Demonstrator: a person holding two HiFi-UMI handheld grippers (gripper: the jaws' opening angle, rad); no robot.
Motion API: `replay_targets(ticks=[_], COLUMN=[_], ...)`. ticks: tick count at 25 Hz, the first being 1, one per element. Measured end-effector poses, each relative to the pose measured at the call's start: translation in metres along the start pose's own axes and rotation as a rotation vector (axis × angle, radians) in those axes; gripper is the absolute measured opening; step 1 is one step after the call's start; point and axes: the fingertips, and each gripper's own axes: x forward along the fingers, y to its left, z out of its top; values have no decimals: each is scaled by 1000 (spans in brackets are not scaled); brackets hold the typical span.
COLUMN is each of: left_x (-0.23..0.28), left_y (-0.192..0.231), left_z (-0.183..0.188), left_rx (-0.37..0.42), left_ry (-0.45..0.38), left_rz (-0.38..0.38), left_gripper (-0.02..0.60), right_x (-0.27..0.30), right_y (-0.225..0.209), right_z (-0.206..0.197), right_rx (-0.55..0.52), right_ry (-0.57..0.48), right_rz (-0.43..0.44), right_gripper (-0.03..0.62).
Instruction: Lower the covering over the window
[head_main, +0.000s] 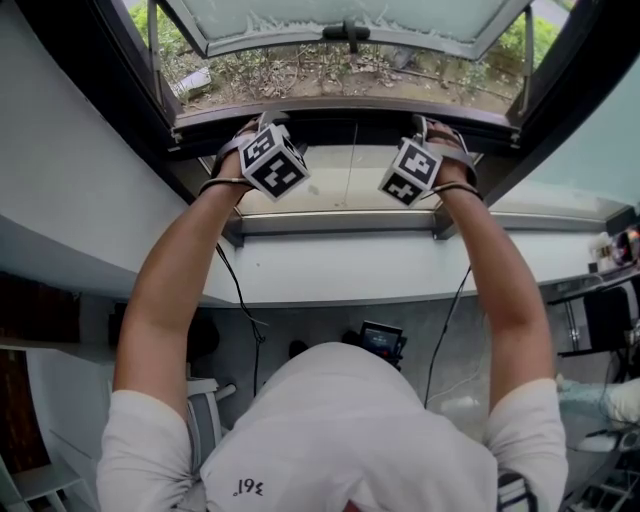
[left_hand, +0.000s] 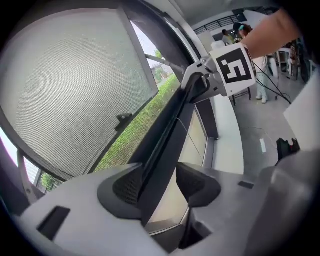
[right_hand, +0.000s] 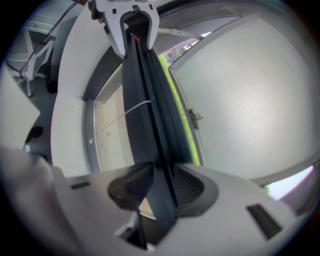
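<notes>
Person leans over the white windowsill (head_main: 330, 270), both bare arms stretched up past it to the window.

- Blind rail (head_main: 345, 122) (left_hand: 170, 130) (right_hand: 145, 110): a dark bar lying level across the opening, above the windowsill, with a pale panel (head_main: 350, 185) between the two. A thin cord (head_main: 350, 165) crosses that panel.
- Left gripper (head_main: 245, 130) (left_hand: 160, 185): at the rail's left end, high above the windowsill. The rail passes between its fingers; one pad lies against the rail, the other stands off with a clear gap. Fingers spread, not pinching.
- Right gripper (head_main: 440, 130) (right_hand: 160, 185): at the rail's right end, level with the left one. Its fingers are pressed on the rail from both sides, no gap showing.
- Window pane (head_main: 350, 20) (left_hand: 65, 85) (right_hand: 250, 100): frosted, swung outward beyond the rail, far side from the windowsill. Greenery shows under it.
</notes>
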Motion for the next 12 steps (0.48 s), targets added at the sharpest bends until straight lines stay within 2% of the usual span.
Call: replay_targets(ticks=[12], left_x=[-11], left_y=[3], left_z=[-1], left_rx=[2], left_ry=[13], left_rz=[17], left_gripper=[221], right_x=[-7], right_y=[-6], right_z=[-7], right_rx=[0], right_ry=[5], right_rz=[-8], right_gripper=[124])
